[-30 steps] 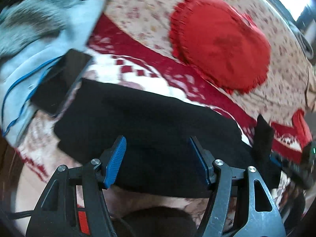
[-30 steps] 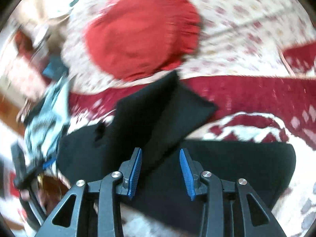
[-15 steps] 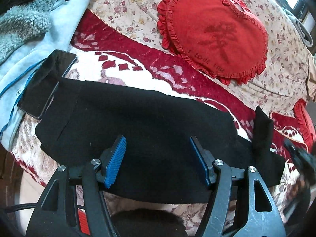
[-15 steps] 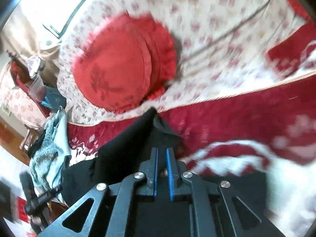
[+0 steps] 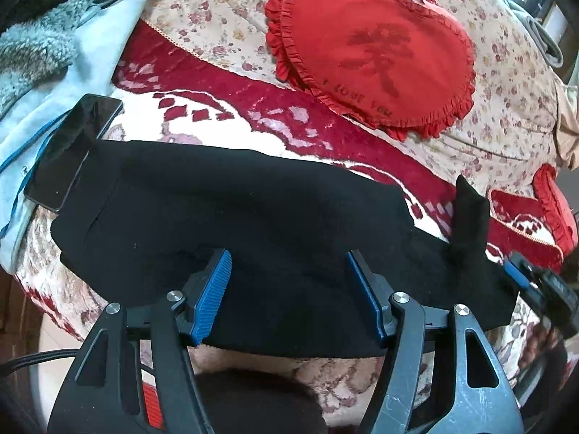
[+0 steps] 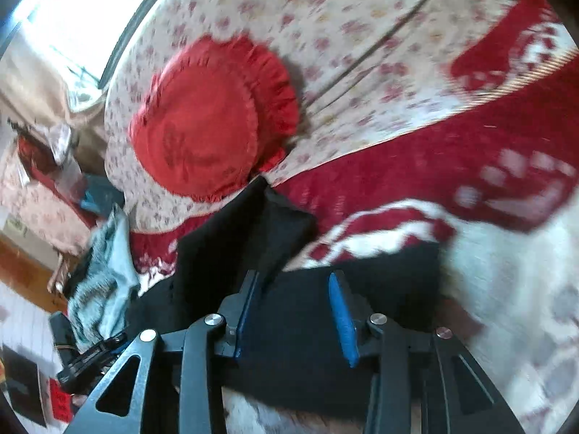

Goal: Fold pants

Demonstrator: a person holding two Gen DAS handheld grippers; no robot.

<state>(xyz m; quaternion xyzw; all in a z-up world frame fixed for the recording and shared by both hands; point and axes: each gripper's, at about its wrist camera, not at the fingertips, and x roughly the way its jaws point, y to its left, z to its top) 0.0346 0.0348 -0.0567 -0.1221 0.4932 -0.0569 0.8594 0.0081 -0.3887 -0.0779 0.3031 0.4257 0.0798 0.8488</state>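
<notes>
Black pants [image 5: 253,224] lie flat across the red-and-white blanket, waistband to the left. My left gripper [image 5: 289,285] is open and empty, hovering over the near edge of the pants. In the right wrist view the pants [image 6: 296,325] lie under my right gripper [image 6: 295,311], which is open, its blue pads apart. A corner of black cloth [image 6: 253,224] stands up in a peak just beyond its left finger. The same peak [image 5: 468,217] shows at the right in the left wrist view, with the right gripper's fingertips [image 5: 517,278] beside it.
A red heart-shaped cushion [image 5: 376,50] lies on the floral sheet [image 5: 217,29] behind the pants. A black phone [image 5: 72,144] sits at the waistband's left end, on a light blue fleece garment [image 5: 54,54]. A second red cushion [image 5: 553,213] is at the far right.
My right gripper was shut on the pants' cloth half a second ago and has opened now; the raised corner still stands. My left gripper has stayed open over the pants.
</notes>
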